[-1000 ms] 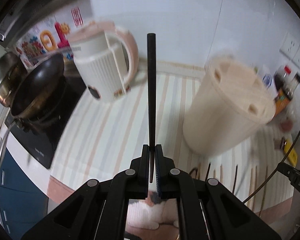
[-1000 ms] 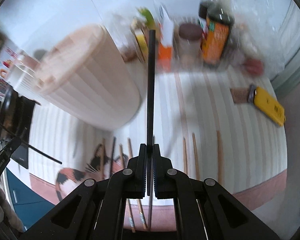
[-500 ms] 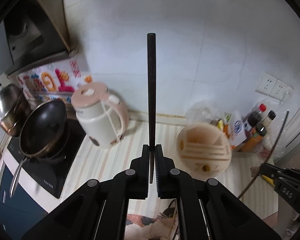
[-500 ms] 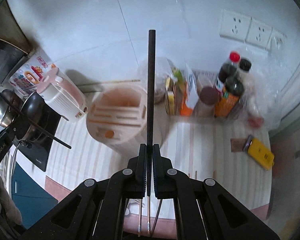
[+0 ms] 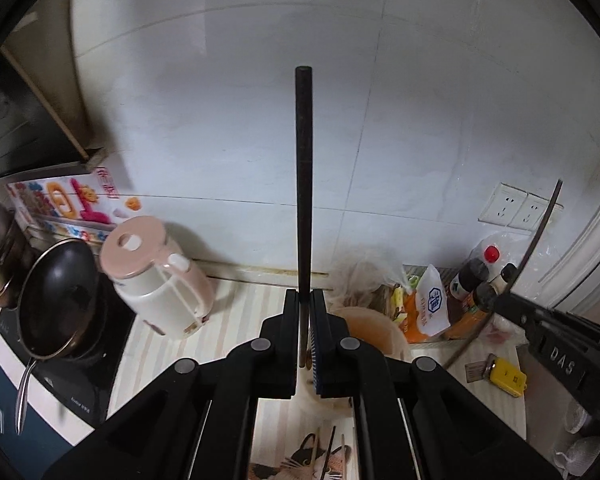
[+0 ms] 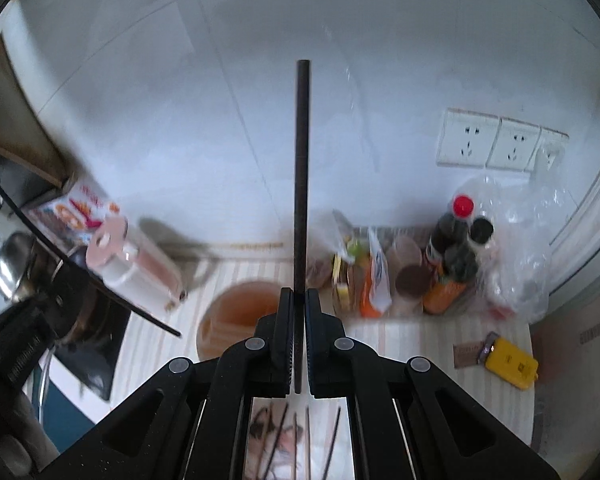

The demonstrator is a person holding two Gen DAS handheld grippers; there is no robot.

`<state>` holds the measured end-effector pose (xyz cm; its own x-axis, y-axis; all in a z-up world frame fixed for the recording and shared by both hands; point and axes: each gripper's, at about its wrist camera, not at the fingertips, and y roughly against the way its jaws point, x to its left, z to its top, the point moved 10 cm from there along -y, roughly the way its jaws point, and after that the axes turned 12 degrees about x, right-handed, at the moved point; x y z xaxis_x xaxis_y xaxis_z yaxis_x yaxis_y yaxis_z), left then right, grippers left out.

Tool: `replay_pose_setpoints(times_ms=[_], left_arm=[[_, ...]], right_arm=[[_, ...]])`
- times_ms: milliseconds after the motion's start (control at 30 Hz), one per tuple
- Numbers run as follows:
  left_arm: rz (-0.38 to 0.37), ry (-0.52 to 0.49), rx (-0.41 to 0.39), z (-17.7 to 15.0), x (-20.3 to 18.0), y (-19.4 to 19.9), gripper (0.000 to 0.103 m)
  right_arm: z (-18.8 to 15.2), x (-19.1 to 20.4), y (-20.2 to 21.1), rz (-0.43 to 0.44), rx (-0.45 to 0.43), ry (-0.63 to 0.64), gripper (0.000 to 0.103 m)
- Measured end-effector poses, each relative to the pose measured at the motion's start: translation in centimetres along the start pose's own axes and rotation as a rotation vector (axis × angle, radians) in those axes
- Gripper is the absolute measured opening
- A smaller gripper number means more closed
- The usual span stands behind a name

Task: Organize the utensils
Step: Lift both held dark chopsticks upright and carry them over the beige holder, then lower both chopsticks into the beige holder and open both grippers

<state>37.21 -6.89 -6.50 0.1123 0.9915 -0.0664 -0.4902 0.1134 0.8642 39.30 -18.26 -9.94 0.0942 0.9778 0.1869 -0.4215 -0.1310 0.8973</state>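
Left gripper (image 5: pixel 304 330) clamped on a black chopstick (image 5: pixel 303 184), jutting straight out beyond its fingertips. Beige utensil holder (image 6: pixel 240 320) below on the striped counter (image 6: pixel 400 340). Right gripper (image 6: pixel 299 326) likewise pinching another black chopstick (image 6: pixel 302 184).

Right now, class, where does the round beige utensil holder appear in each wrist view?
Left wrist view: the beige utensil holder sits low centre, mostly hidden behind the left gripper.
Right wrist view: low, left of centre, open top visible.
Shared landmark: pink electric kettle.
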Motion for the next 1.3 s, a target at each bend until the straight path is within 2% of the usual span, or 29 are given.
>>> replay_pose_setpoints(times_ms=[200, 400, 600, 733, 833, 967, 1067, 1100, 1133, 1200, 1267, 1300], left_arm=[[-0.056, 0.003, 0.07, 1.5, -1.1, -3.6, 0.003], [-0.085, 0.002, 0.098, 2.6, -2.0, -6.1, 0.003], [-0.098, -0.025, 0.151, 2.3, -2.8, -8.6, 0.003], [-0.127, -0.037, 0.223, 1.0, -3.3, -10.7, 0.003], [-0.165, -0.036, 0.272, -0.1, -3.5, -11.7, 0.003], [-0.192, -0.008, 0.297, -0.6, -3.4, -11.4, 0.005], [-0.17, -0.006, 0.274, -0.6, -2.8, -10.2, 0.013], [-0.159, -0.003, 0.263, -0.6, -2.5, -9.8, 0.027], [-0.138, -0.002, 0.25, -0.5, -2.1, -9.4, 0.05], [-0.123, 0.024, 0.209, -0.4, -1.2, -8.6, 0.074], [-0.094, 0.041, 0.168, -0.8, 0.0, -7.6, 0.076], [-0.083, 0.045, 0.159, -1.0, 0.4, -7.4, 0.081]], right_arm=[[3.4, 0.5, -2.0, 0.024, -0.031, -0.051, 0.005], [4.8, 0.6, -5.0, 0.039, -0.023, -0.084, 0.005], [4.4, 0.4, -7.9, 0.048, 0.012, -0.097, 0.005], [3.5, 0.3, -9.6, 0.045, 0.053, -0.083, 0.005], [2.5, 0.5, -11.1, 0.07, 0.113, -0.07, 0.006], [1.3, 0.8, -12.3, 0.111, 0.178, -0.061, 0.007], [0.7, 0.5, -12.1, 0.138, 0.18, -0.075, 0.027], [0.6, 0.3, -11.8, 0.144, 0.174, -0.083, 0.035], [0.6, 0.0, -11.4, 0.149, 0.169, -0.093, 0.036], [0.2, -0.6, -10.5, 0.144, 0.151, -0.108, 0.039], [-0.2, -1.1, -9.3, 0.139, 0.133, -0.12, 0.047], [-0.7, -1.5, -8.7, 0.128, 0.115, -0.126, 0.054]])
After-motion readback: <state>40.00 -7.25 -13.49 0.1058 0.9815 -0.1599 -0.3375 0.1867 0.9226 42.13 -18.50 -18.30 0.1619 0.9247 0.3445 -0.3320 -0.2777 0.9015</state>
